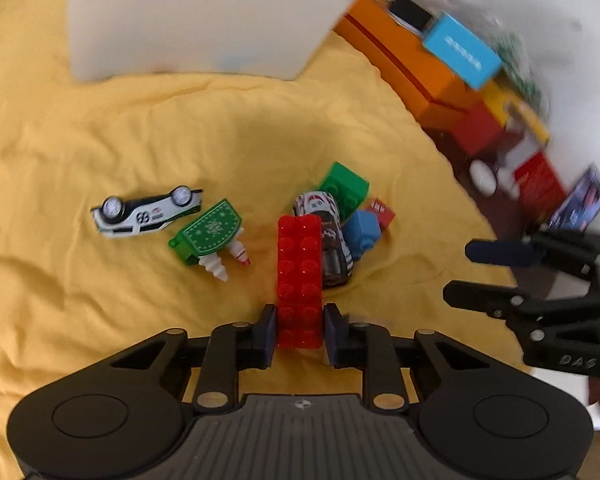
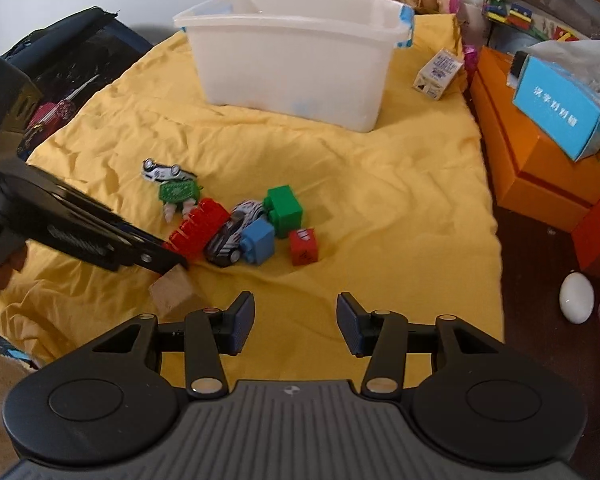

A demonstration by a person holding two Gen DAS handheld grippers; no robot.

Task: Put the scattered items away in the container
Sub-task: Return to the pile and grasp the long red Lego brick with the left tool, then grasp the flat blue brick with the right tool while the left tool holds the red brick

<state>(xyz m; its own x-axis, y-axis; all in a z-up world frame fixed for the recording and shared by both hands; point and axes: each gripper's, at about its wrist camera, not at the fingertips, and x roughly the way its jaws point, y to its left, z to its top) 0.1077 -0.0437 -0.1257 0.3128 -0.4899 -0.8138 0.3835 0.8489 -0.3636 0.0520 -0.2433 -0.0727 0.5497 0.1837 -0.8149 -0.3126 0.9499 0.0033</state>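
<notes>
Yellow cloth (image 2: 340,184) carries the scattered toys, with the white plastic tub (image 2: 296,60) at its far side. Only the right wrist view shows the tub's open rim and a wooden block (image 2: 172,290) near the left gripper (image 1: 299,330); the left view shows the grip itself. Left gripper clamps the near end of the long red studded brick (image 1: 300,268). Right gripper (image 2: 296,320) stands half open, empty, above bare cloth.
</notes>
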